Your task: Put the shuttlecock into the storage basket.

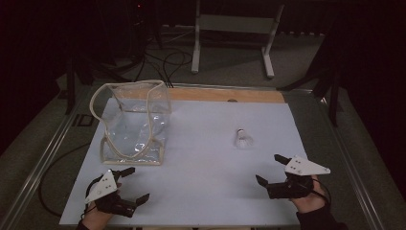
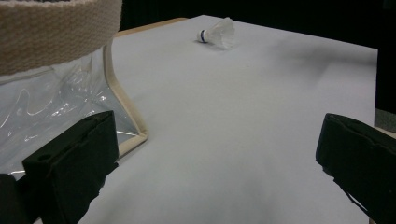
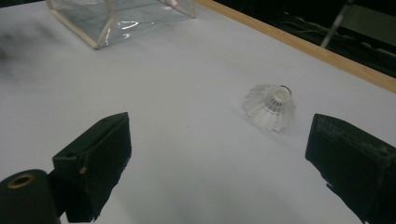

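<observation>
While both grippers [image 1: 130, 183] [image 1: 270, 168] gape empty, a shuttlecock [image 1: 243, 139] lies on the white table [image 1: 206, 172]

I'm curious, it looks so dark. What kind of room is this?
Probably a lab or recording studio: a white table in a dark room, cables across the floor, and a hand-held gripper beside a shuttlecock.

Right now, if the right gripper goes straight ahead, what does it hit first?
Likely the shuttlecock: it lies on the table just ahead of the open right gripper, slightly toward one jaw, so it could slip past.
</observation>
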